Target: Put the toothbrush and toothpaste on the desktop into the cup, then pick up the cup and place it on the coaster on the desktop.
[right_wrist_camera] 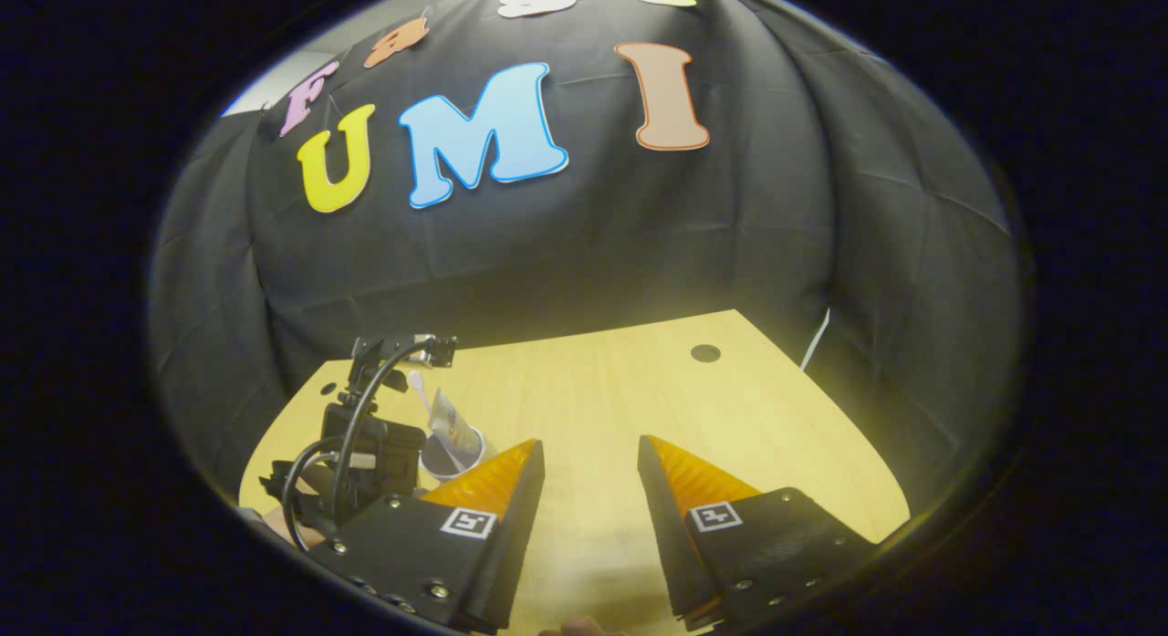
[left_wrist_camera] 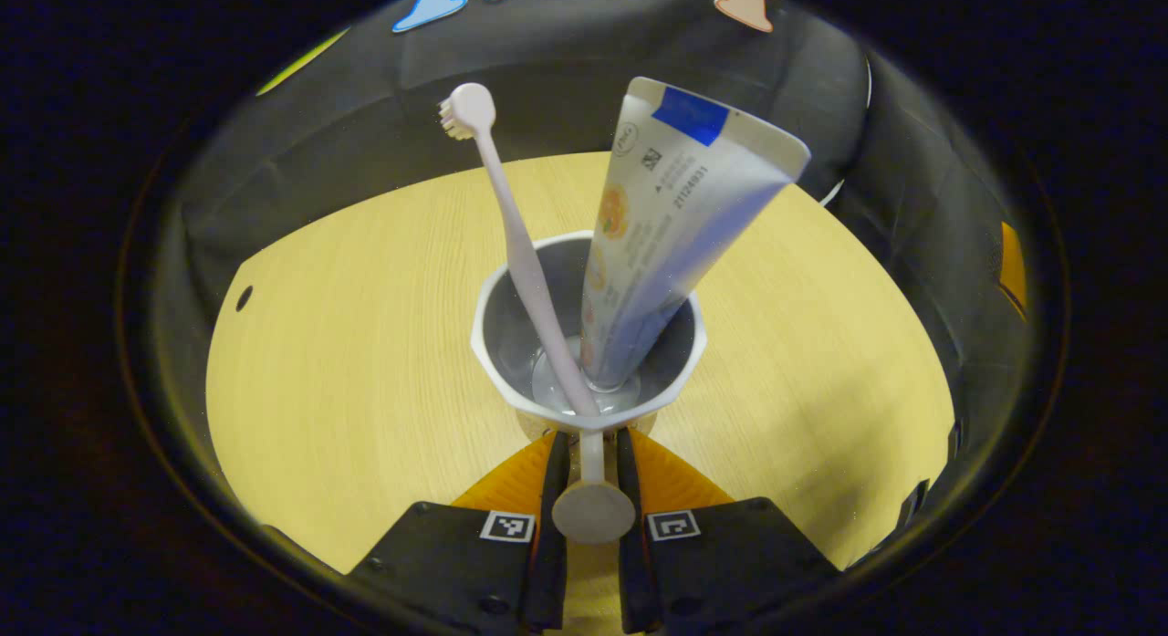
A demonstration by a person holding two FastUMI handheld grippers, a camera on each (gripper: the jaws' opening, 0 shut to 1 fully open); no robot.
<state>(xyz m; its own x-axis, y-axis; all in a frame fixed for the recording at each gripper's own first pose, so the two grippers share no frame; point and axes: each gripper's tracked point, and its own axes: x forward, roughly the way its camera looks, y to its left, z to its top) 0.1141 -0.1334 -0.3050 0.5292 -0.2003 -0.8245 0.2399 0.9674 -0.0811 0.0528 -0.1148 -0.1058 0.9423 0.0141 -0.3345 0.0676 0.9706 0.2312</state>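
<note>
One cup (left_wrist_camera: 589, 344) stands on the tabletop (left_wrist_camera: 365, 344), with one toothbrush (left_wrist_camera: 520, 244) leaning at its left side and one toothpaste tube (left_wrist_camera: 671, 225) at its right, both standing inside it, the brush head up and the tube's crimped end up. The left hand-held gripper (left_wrist_camera: 591, 453) is nearly closed, its two fingers clamped on the cup's handle (left_wrist_camera: 593, 490) from both sides.

In the right gripper view, that left hand-held gripper (right_wrist_camera: 365, 444) sits just beside the cup (right_wrist_camera: 447, 458), far left on the tabletop (right_wrist_camera: 639, 390). The right hand-held gripper (right_wrist_camera: 589, 463) is spread wide apart, holding nothing, above bare wood.
</note>
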